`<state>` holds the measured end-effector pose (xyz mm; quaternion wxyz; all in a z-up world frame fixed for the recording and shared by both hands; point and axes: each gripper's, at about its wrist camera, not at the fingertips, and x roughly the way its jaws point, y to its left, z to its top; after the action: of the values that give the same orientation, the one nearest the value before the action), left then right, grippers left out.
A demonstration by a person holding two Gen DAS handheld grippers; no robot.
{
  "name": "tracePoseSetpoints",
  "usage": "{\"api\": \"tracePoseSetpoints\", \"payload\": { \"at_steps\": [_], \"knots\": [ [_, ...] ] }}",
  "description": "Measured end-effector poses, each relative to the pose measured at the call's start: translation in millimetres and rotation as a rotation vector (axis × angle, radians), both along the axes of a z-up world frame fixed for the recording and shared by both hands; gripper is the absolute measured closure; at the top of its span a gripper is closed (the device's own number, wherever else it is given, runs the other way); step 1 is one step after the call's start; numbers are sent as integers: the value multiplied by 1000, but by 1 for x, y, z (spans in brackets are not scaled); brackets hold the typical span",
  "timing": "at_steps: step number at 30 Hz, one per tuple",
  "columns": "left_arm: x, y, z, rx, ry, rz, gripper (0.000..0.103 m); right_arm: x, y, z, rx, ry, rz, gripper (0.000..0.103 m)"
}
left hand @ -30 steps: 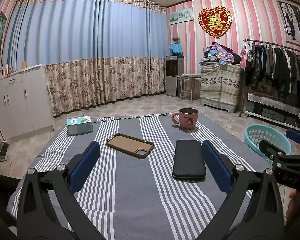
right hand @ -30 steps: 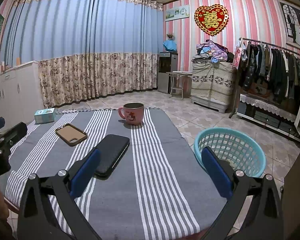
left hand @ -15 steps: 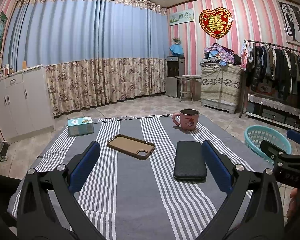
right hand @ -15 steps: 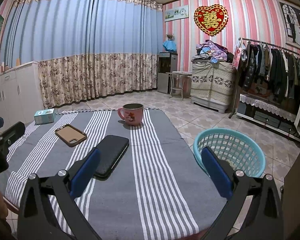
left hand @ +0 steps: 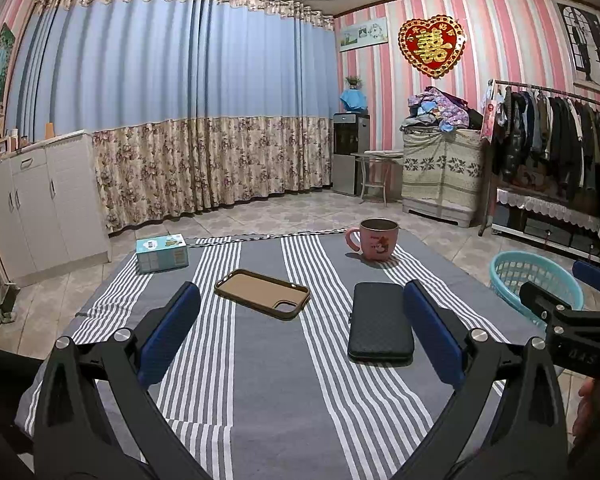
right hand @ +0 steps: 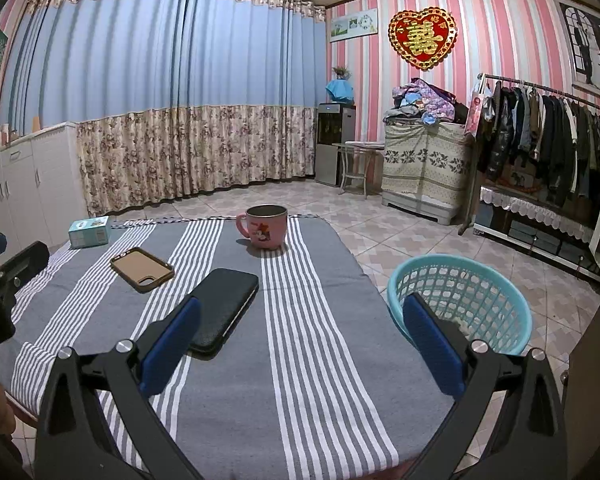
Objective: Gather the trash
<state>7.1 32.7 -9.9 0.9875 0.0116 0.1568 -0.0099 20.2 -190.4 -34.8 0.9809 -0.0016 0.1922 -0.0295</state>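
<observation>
My left gripper (left hand: pixel 300 332) is open and empty above the near part of the striped grey table (left hand: pixel 268 392). My right gripper (right hand: pixel 300 344) is open and empty over the table's near right corner (right hand: pixel 340 400). A turquoise basket (right hand: pixel 480 292) stands on the floor just right of the table and also shows in the left wrist view (left hand: pixel 532 276). On the cloth lie a brown phone case (left hand: pixel 262 294), a black case (left hand: pixel 380 326), a pink mug (left hand: pixel 374 238) and a small teal box (left hand: pixel 162 252). No loose trash shows on the table.
White cabinets (left hand: pixel 40 208) stand at the left, curtains (left hand: pixel 180 120) behind. A clothes rack (left hand: pixel 560 152) and a covered chest (left hand: pixel 440 172) stand at the right on the tiled floor (right hand: pixel 420 236). The other gripper's body shows at each view's edge.
Both views have shifted only slightly; the table items sit a touch lower in frame. Both grippers stay open and empty.
</observation>
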Motion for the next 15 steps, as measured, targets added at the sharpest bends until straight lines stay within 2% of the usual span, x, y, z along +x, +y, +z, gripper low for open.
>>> {"api": "tracePoseSetpoints", "payload": {
  "at_steps": [15],
  "knots": [
    [-1, -1, 0, 1, -4, 2, 5, 0, -1, -2, 6, 2, 3, 4]
  ]
}}
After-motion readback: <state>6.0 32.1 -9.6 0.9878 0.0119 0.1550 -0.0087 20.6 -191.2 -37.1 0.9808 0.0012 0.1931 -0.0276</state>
